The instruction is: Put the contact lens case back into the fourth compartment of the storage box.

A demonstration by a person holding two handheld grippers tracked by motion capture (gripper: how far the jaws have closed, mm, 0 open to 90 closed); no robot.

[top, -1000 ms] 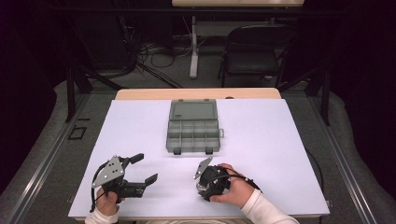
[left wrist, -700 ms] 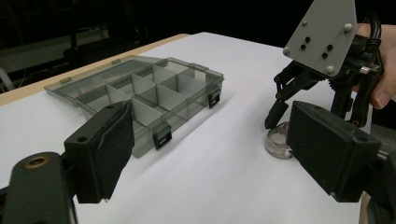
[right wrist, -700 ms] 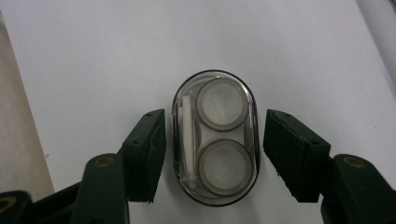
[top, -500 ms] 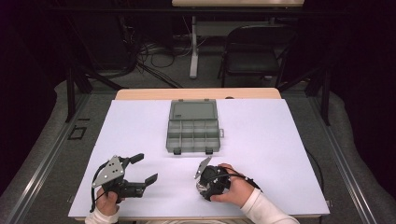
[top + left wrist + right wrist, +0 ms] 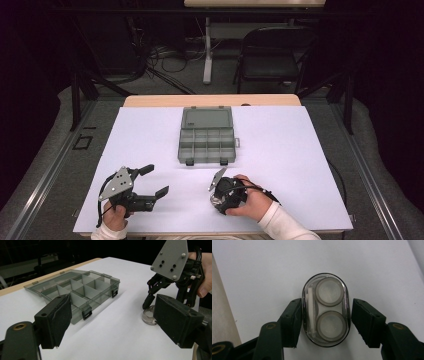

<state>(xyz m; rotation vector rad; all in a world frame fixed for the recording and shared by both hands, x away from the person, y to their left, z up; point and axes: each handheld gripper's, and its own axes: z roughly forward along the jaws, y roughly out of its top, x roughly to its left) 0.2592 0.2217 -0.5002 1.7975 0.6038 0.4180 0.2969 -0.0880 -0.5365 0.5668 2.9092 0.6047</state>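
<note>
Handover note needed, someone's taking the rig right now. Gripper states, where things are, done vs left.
Right gripper: pointing down over the clear oval case on the white table cover; jaws have just been closing, left pad at the case's wall, right pad a sliver off. Not lifted.
Left gripper: open, empty, near the front left of the cover.
Organizer box: mid-table, lid open, compartments look empty.
Done: case straddled.
Left: probably finish the grip, lift, likely move the case to the box.
</note>
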